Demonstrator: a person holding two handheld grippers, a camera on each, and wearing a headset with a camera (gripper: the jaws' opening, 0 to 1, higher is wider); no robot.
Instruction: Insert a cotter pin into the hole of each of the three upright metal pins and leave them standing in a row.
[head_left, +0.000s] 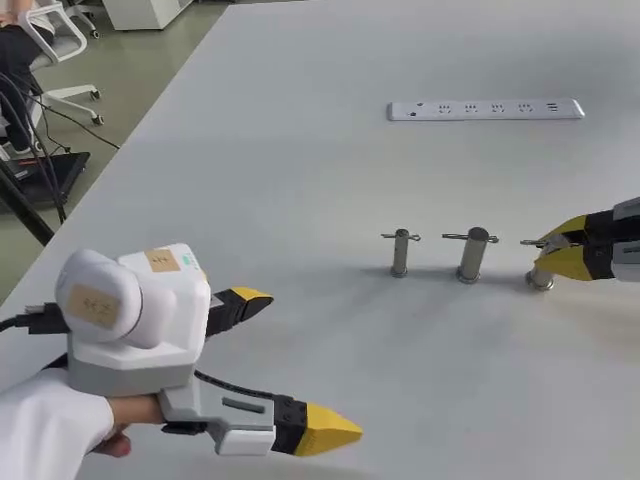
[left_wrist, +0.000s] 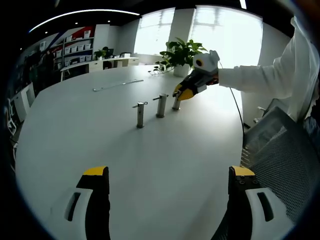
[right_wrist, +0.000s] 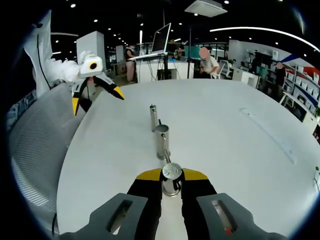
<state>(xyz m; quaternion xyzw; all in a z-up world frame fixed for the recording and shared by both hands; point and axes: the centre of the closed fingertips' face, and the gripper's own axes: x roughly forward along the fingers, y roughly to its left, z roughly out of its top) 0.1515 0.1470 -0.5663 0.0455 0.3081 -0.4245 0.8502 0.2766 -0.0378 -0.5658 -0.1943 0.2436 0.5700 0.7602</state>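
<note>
My right gripper (right_wrist: 172, 181) is clenched on the head of the third pin (head_left: 540, 280), the rightmost of the row, with one jaw on either side of its round cap. The pin stands upright on the white table (head_left: 300, 180). To its left the middle pin (head_left: 472, 258) and the left pin (head_left: 400, 256) stand in line with it. Each of those two has a cotter pin (head_left: 400, 237) lying crosswise near its head.

A thin wire end (head_left: 528, 241) pokes out to the left of my jaws. I take it for the third cotter, but my jaws hide the hole, so I cannot tell whether it is fully through. My left gripper (head_left: 295, 365) hangs released and empty over the near-left of the table, well apart from the row. A power strip (head_left: 485, 110) lies far off and out of the way.

I judge this the last of the three pins. To do it well, I should keep the grip light and square so the pin does not tip. I should check that the wire is seated, then open straight outward without dragging the head sideways. The middle pin is near, so any sweep to the left risks knocking it.
</note>
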